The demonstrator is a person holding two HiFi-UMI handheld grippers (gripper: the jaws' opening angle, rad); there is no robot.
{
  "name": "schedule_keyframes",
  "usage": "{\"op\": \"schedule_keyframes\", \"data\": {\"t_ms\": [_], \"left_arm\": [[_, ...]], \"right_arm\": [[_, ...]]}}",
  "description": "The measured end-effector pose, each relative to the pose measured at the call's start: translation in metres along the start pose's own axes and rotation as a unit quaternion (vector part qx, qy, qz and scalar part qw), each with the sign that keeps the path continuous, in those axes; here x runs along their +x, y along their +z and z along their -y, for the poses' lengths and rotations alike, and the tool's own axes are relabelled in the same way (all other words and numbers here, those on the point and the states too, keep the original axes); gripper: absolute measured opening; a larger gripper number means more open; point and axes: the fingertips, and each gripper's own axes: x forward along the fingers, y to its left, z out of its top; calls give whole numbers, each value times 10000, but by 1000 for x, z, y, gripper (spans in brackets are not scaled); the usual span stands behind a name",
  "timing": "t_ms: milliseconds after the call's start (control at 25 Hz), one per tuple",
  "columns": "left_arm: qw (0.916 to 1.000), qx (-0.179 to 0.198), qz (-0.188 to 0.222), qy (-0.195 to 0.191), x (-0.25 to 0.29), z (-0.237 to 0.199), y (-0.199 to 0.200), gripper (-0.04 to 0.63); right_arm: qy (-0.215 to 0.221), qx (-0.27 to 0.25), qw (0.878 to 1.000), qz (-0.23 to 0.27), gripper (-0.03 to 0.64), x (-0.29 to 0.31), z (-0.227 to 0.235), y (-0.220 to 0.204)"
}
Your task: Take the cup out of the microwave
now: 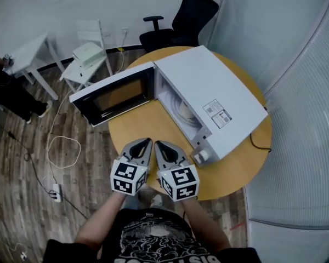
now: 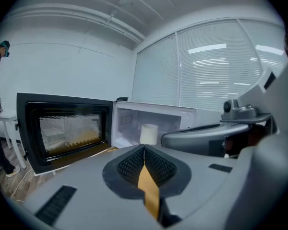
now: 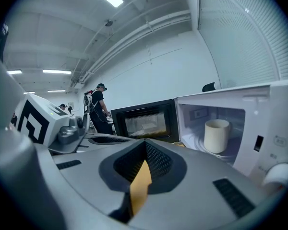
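A white microwave (image 1: 208, 92) stands on a round wooden table (image 1: 236, 163), and its dark-windowed door (image 1: 115, 95) is swung wide to the left. Inside, on the turntable, stands a cream cup (image 2: 149, 133) (image 3: 216, 135), upright; the head view shows only a pale part of it (image 1: 184, 109). Both grippers hover side by side over the table's near edge, pointing toward the open cavity and well short of it. My left gripper (image 1: 147, 142) (image 2: 144, 148) is shut with nothing in it. Just right of it, my right gripper (image 1: 158, 144) (image 3: 145, 143) is likewise shut and holds nothing.
The microwave's knob (image 1: 202, 155) faces the table's near side, just right of my right gripper. A black office chair (image 1: 186, 15) and small white tables (image 1: 88, 53) stand beyond the table. Cables and a power strip (image 1: 56, 190) lie on the wood floor. A person (image 3: 98, 109) stands far off.
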Motion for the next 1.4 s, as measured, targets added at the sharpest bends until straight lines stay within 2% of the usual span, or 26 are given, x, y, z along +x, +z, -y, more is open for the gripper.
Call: {"op": "schedule_keyframes", "data": {"t_ms": [440, 760, 960, 1120, 1400], "left_arm": [[9960, 278, -18, -847, 60, 5, 15, 12], [9852, 463, -89, -1645, 103, 7, 25, 12], [9786, 502, -129, -1989, 125, 9, 28, 16], [9710, 566, -169, -2315, 140, 14, 31, 83], [9609, 606, -314, -2683, 164, 12, 27, 127]], "right_arm": [[-820, 161, 9965, 24, 17, 13, 48, 8], [-1579, 334, 9869, 42, 17, 25, 82, 20], [-1989, 361, 9793, 97, 17, 29, 98, 29], [-2279, 382, 9728, 134, 17, 30, 108, 34], [-2625, 469, 9637, 122, 17, 36, 117, 36]]}}
